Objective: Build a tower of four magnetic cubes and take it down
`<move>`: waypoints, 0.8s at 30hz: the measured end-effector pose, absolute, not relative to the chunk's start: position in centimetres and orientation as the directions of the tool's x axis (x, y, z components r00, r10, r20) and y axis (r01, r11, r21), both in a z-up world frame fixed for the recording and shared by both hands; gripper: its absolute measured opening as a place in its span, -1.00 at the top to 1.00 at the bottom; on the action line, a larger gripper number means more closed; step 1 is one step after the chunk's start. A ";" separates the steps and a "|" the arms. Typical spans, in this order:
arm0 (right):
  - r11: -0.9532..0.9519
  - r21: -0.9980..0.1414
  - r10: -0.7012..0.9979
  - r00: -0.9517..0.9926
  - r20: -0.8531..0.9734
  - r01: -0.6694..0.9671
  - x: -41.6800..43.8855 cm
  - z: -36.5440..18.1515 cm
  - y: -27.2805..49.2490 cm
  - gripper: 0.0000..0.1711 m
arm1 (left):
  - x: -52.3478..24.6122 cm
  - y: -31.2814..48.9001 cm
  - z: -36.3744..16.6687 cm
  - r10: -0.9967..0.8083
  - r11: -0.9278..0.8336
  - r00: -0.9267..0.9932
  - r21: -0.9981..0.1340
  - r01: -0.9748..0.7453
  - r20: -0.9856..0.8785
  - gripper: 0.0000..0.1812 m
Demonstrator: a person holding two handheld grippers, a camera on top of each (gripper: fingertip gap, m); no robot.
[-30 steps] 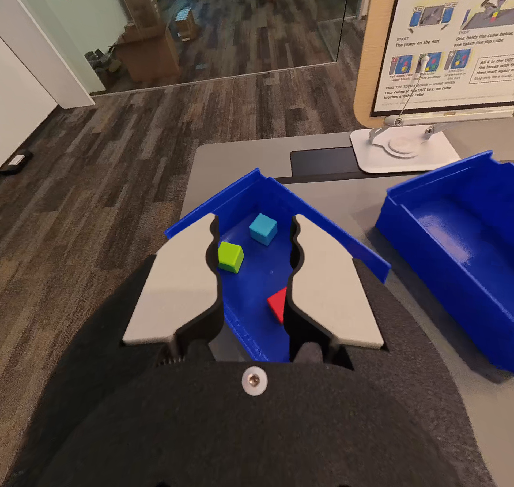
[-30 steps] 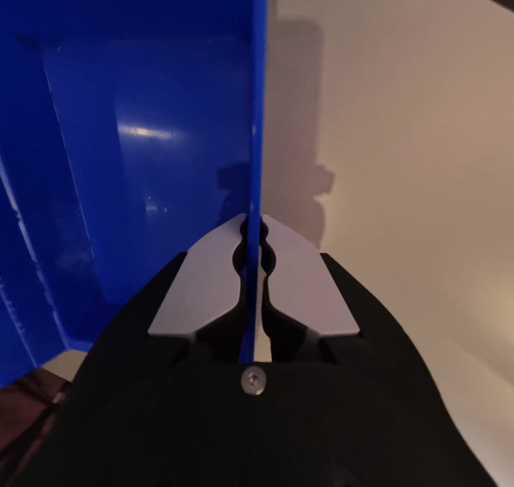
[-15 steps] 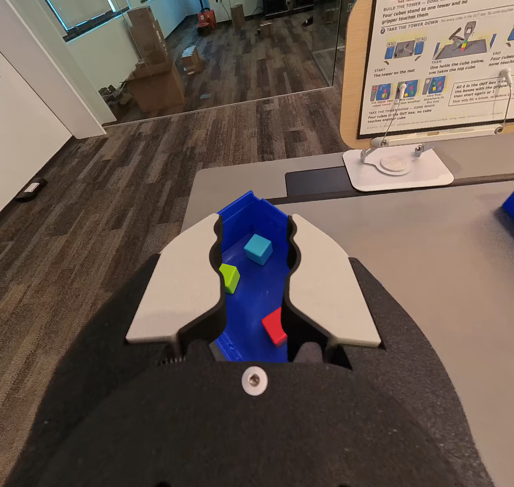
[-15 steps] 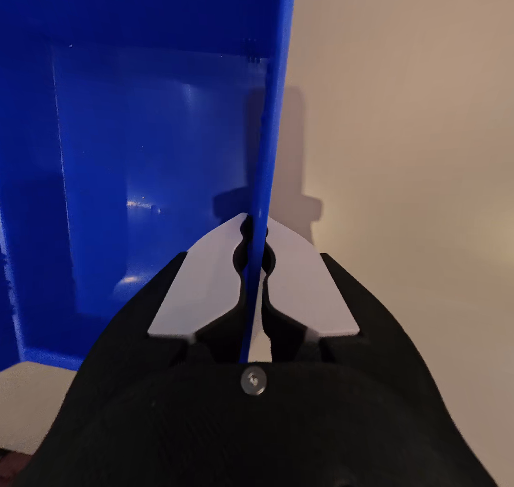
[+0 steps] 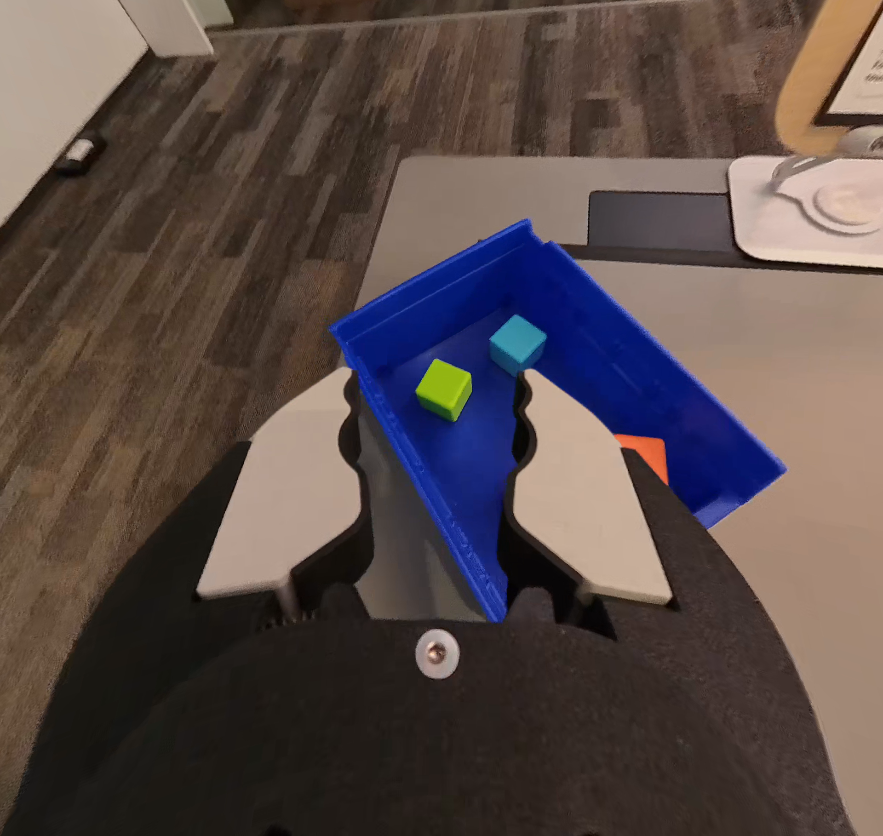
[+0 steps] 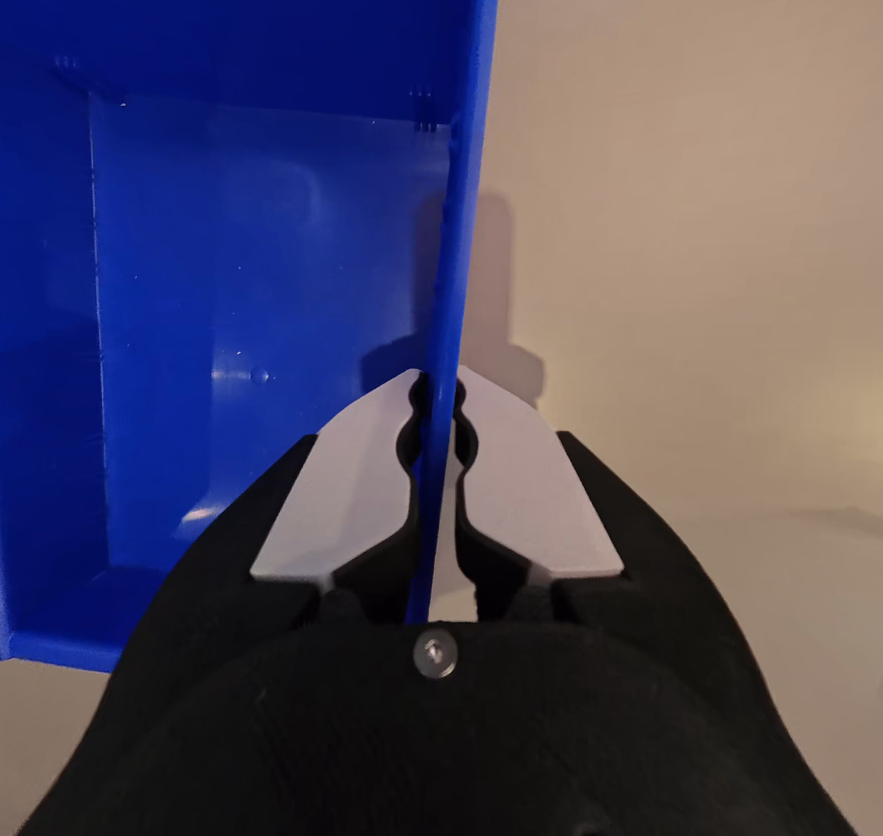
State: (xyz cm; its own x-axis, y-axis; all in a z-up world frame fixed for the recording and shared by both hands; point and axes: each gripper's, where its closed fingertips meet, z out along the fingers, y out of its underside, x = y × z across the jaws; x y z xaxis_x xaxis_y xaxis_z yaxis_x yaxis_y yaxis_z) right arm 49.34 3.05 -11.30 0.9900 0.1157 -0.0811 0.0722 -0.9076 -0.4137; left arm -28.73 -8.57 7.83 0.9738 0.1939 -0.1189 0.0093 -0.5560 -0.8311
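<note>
In the left wrist view a blue bin (image 5: 430,282) sits on the grey table and holds a green cube (image 5: 443,395), a cyan cube (image 5: 517,342) and a red cube (image 5: 642,452), all apart from each other. The red cube is partly hidden by my finger. My left gripper (image 5: 435,373) is open wide over the bin's left wall, one finger outside and one inside, and holds nothing. In the right wrist view my right gripper (image 6: 437,376) has the right wall (image 6: 458,239) of an empty blue bin between its pads. The pads stand slightly off the wall.
A grey table (image 5: 716,383) carries a dark mat (image 5: 654,220) and the white base (image 5: 788,220) of a stand with an instruction sheet (image 5: 836,72) at the back right. Wood floor (image 5: 191,287) lies past the table's left edge. Some 80 cm of space lies between my two pairs of fingers.
My left jaws narrowed a little, then opened wide, and the gripper dropped over the bin's left wall. The second bin left the left view. My right jaws eased apart around the wall.
</note>
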 end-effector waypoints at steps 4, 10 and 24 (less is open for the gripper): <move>-0.880 -0.463 0.128 0.992 -0.011 0.108 50.0 -10.0 2.8 0.54 | -30.6 -8.9 4.5 0.217 -0.659 0.972 -0.748 0.083 -0.084 0.19; -0.737 -0.664 0.124 0.991 0.050 0.126 49.7 -4.7 4.0 0.52 | -32.7 -9.0 -0.5 0.256 -0.785 0.963 -0.599 0.157 -0.083 0.12; -0.708 -0.656 0.226 0.964 0.140 0.262 46.6 -3.4 3.8 0.57 | -31.8 -10.2 -10.8 0.147 -0.981 0.987 -0.138 0.137 -0.062 0.60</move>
